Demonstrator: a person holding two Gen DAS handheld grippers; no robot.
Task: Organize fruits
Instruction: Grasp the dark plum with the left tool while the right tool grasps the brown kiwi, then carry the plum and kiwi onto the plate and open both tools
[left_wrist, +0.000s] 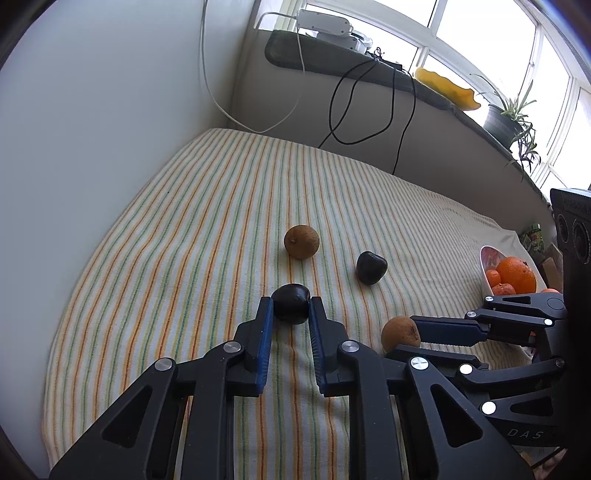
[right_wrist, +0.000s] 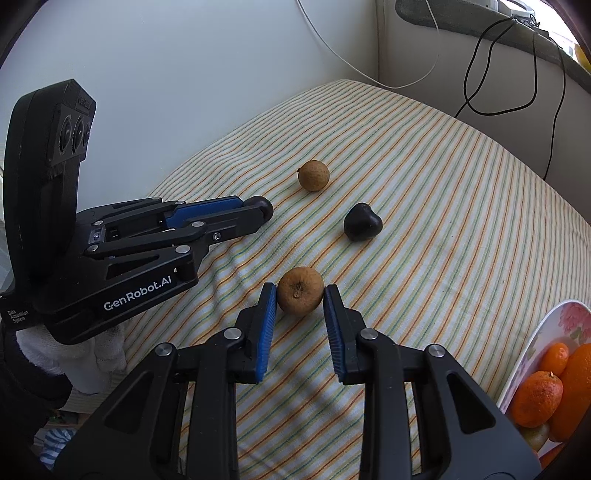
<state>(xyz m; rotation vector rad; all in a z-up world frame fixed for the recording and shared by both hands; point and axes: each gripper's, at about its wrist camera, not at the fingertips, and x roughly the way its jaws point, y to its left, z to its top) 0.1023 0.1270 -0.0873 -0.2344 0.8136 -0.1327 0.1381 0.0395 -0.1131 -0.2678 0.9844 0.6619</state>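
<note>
Fruits are lying on the striped cloth (left_wrist: 166, 221), the left gripper (left_wrist: 291, 308) clamping a dark fruit (left_wrist: 291, 303) and the right gripper (right_wrist: 300, 295) a brown fruit (right_wrist: 300, 290), either risking rolling free if pinched off-centre.

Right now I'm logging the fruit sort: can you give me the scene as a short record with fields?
left tongs: shut on a dark fruit
right tongs: shut on a brown fruit
loose on cloth: second brown fruit, second dark fruit
surface: striped cloth
bowl: holds oranges, right edge of the cloth
</note>
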